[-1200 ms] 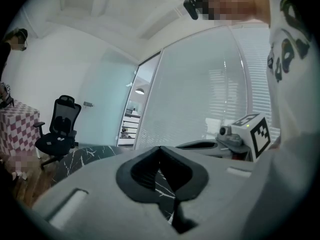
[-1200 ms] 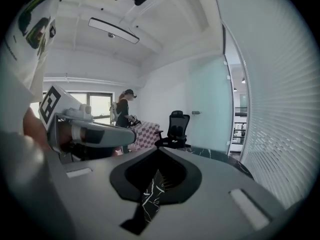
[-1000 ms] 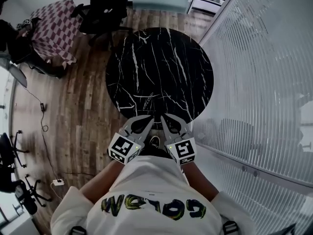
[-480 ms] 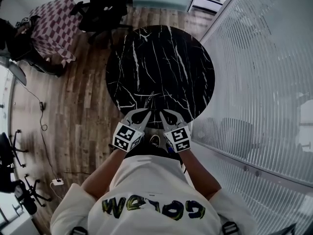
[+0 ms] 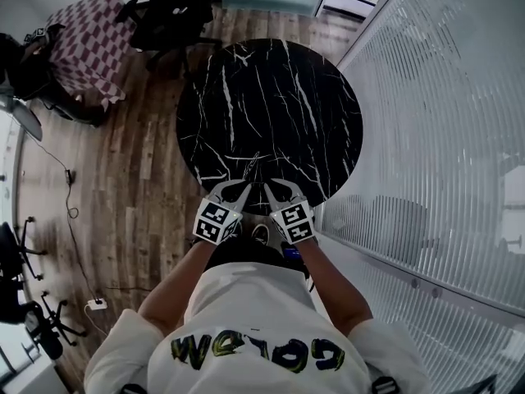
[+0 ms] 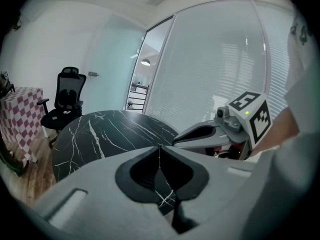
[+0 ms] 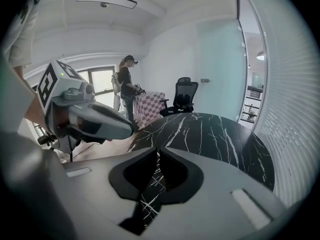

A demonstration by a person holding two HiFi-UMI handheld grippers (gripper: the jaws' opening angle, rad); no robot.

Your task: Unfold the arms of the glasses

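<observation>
Counter: round black marble counter (image 5: 271, 97), white-veined.
Left claw (image 5: 244, 188): mine, at the counter's near edge, tips almost touching, just opening, nothing between.
Right claw (image 5: 268, 189): beside it at that edge, narrow gap, opening, empty.
Glasses: I cannot make them out.

Soft, even daylight fills my feed. In the head view the slatted wall (image 5: 443, 138) glows pale and nearly washes out, while the table (image 5: 271, 97) stays deep black with its white veins crisp. Colours look muted. The fisheye bends straight lines hard toward the edges. Both claw views sit inside a dark round vignette. Up close, the left claw (image 6: 160, 148) and right claw (image 7: 159, 151), jaws easing apart on nothing, blur soft and grey. A window (image 7: 100, 86) blows out white.
</observation>
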